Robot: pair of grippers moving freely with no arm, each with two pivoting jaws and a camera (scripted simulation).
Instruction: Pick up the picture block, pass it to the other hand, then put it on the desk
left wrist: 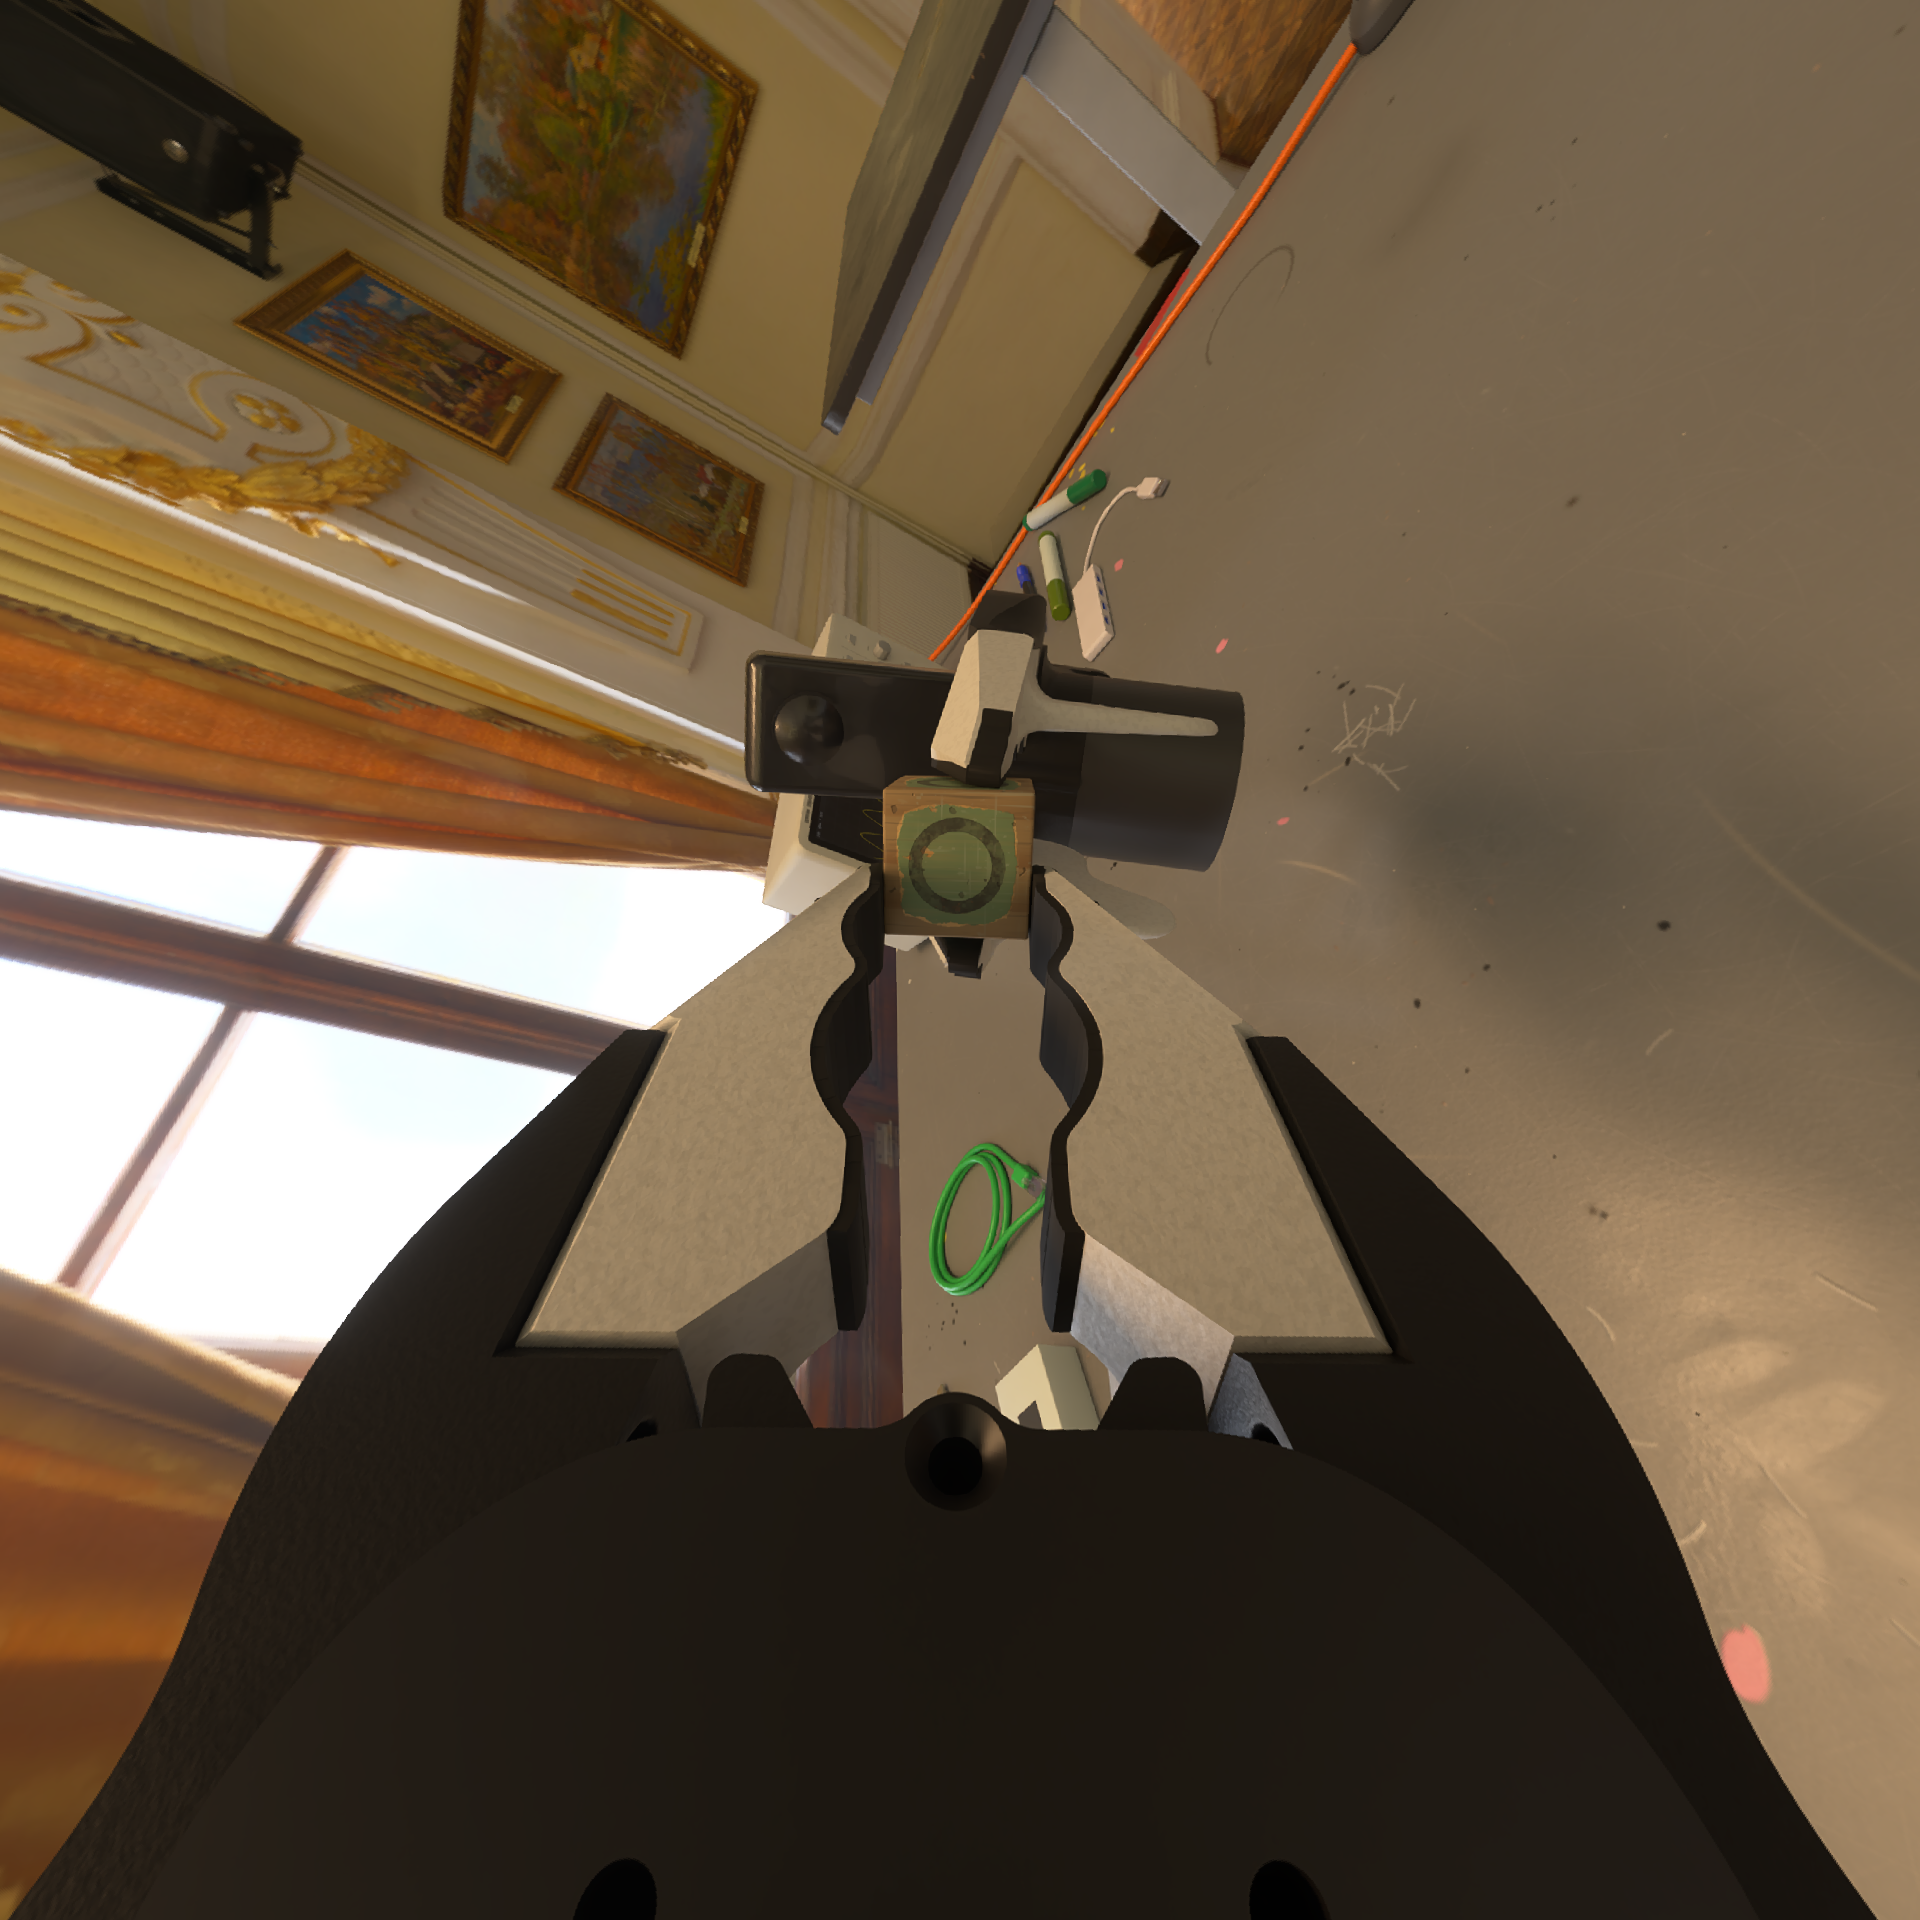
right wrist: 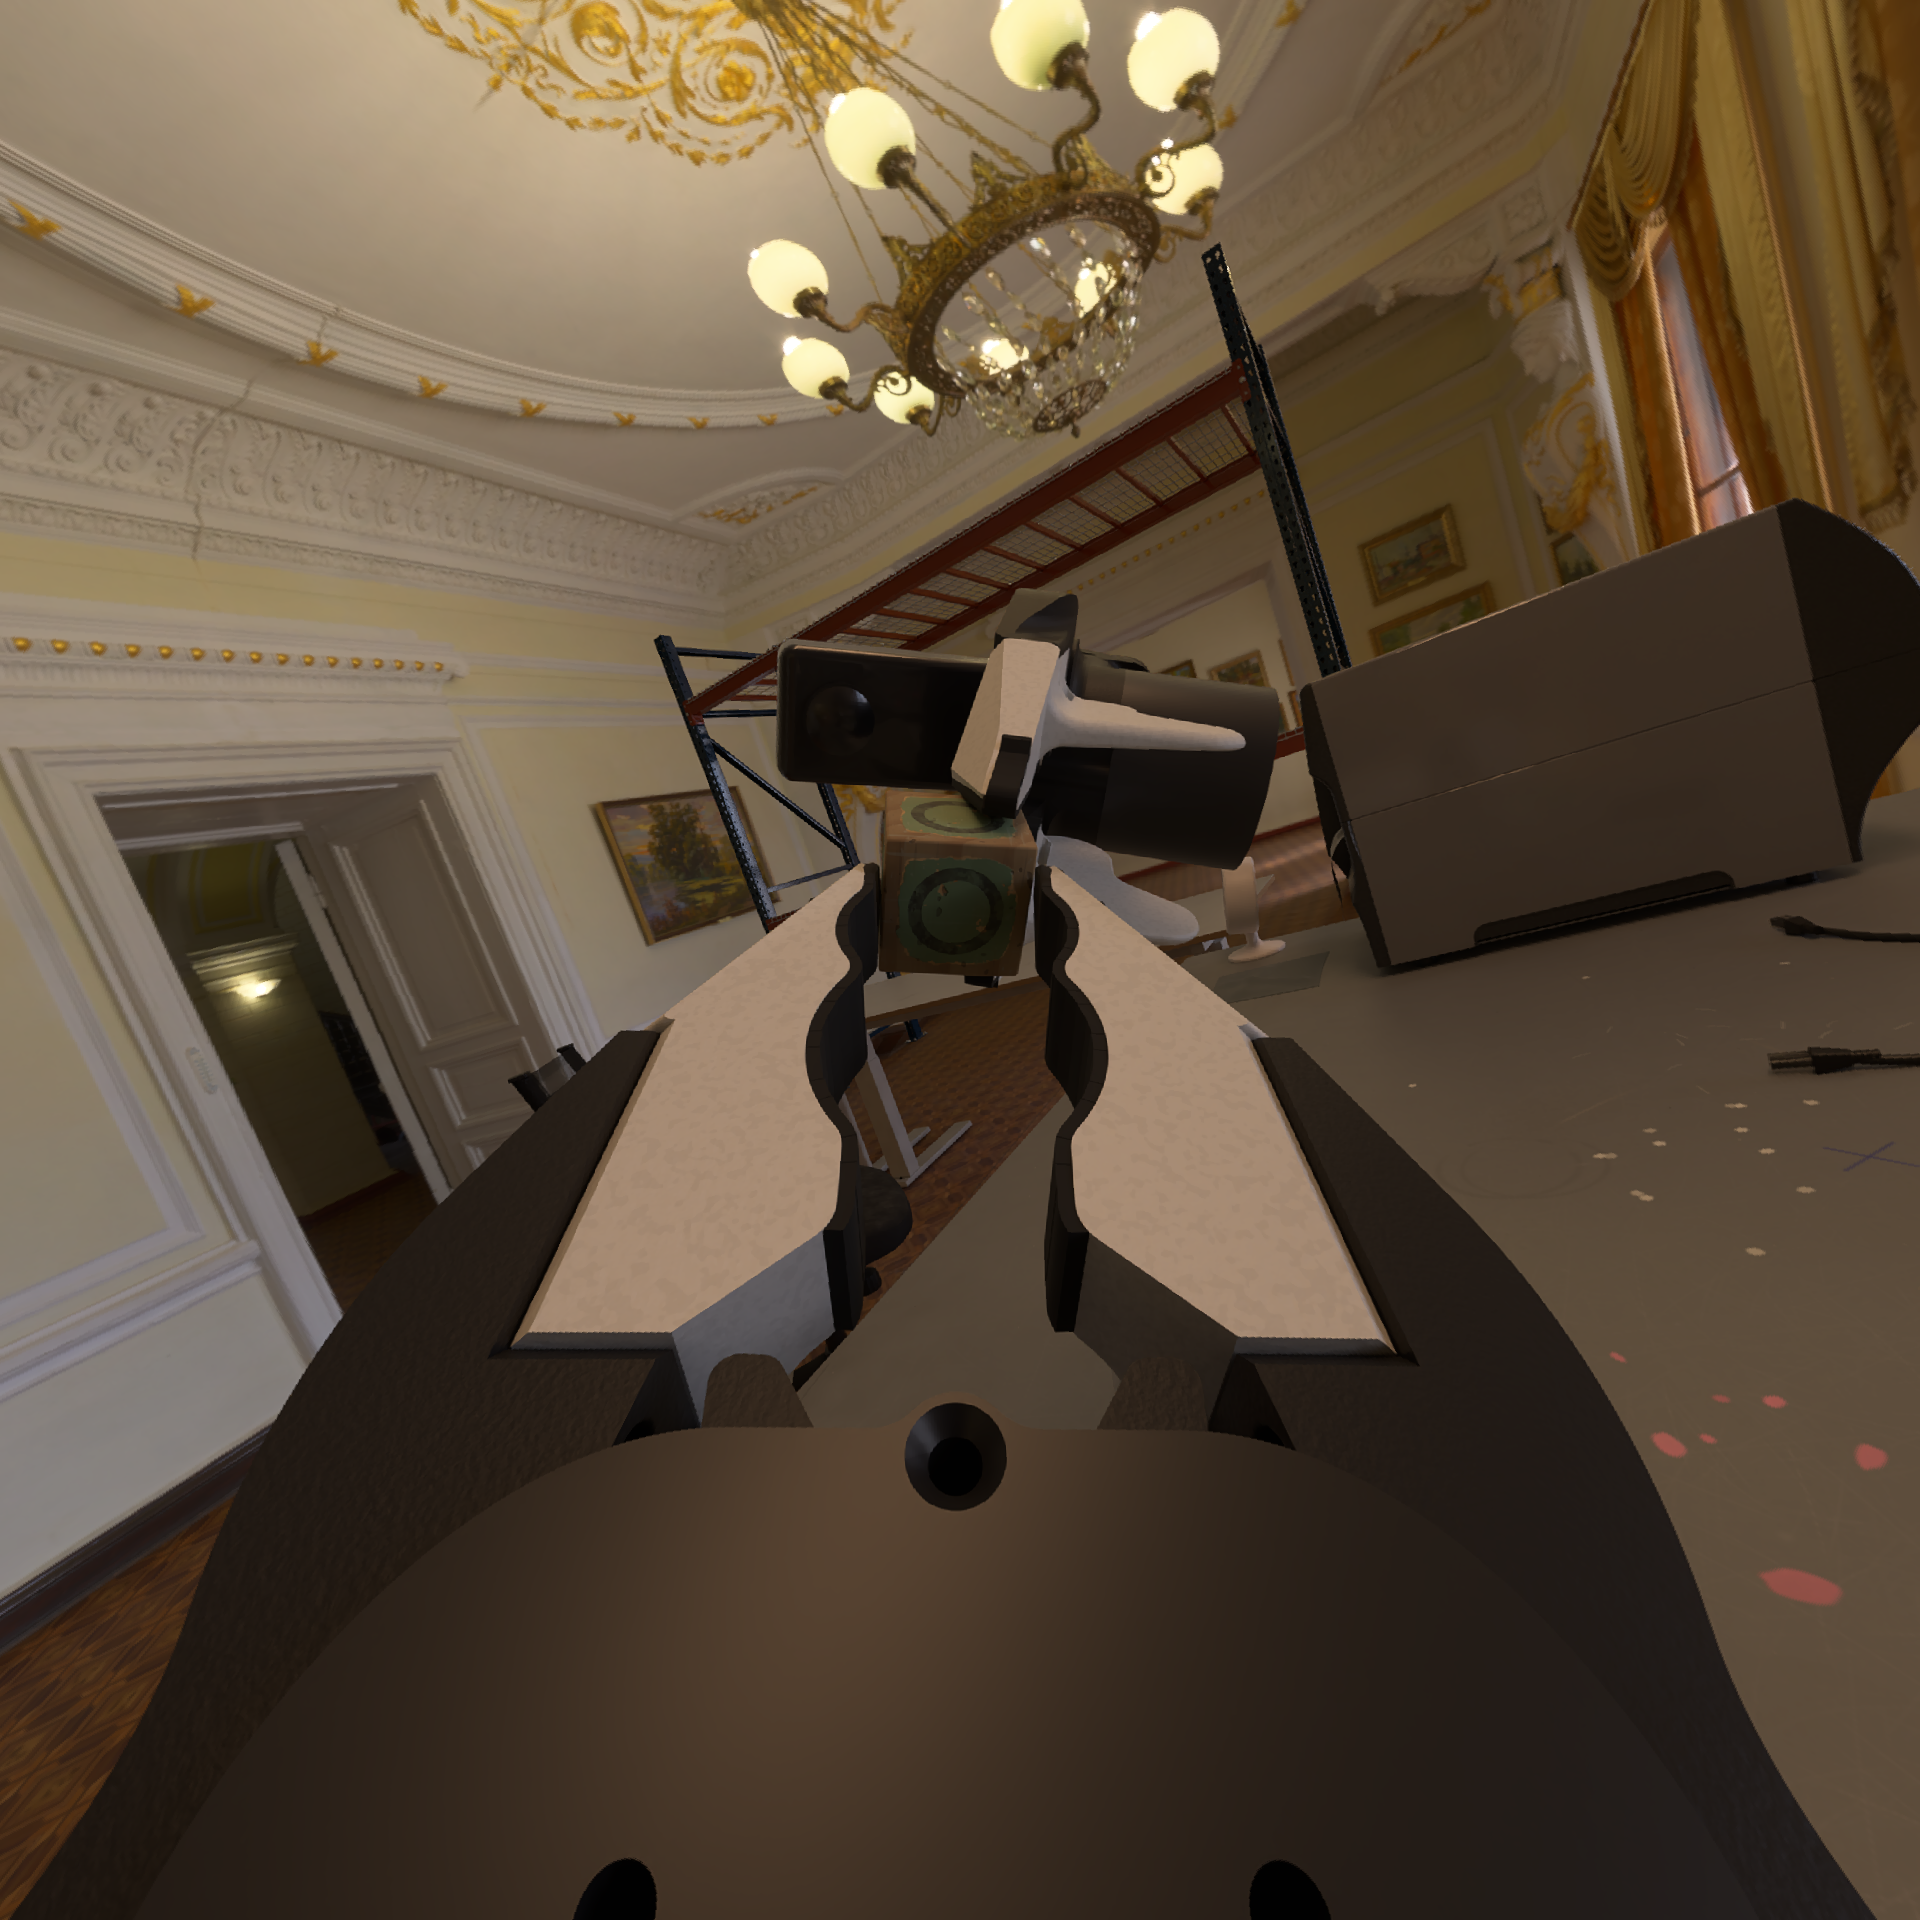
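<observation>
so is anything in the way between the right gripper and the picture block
no, nothing visible: the picture block sits between the fingers of the right gripper. the left gripper holds it from the far side, one finger over its top

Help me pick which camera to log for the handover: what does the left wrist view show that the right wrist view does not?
Only the left wrist view: a green cable, markers and a white hub on the desk.

Only the right wrist view: a chandelier, a doorway, a dark box and black plugs.

Both: the picture block between the fingertips of the left gripper and right gripper.
</observation>
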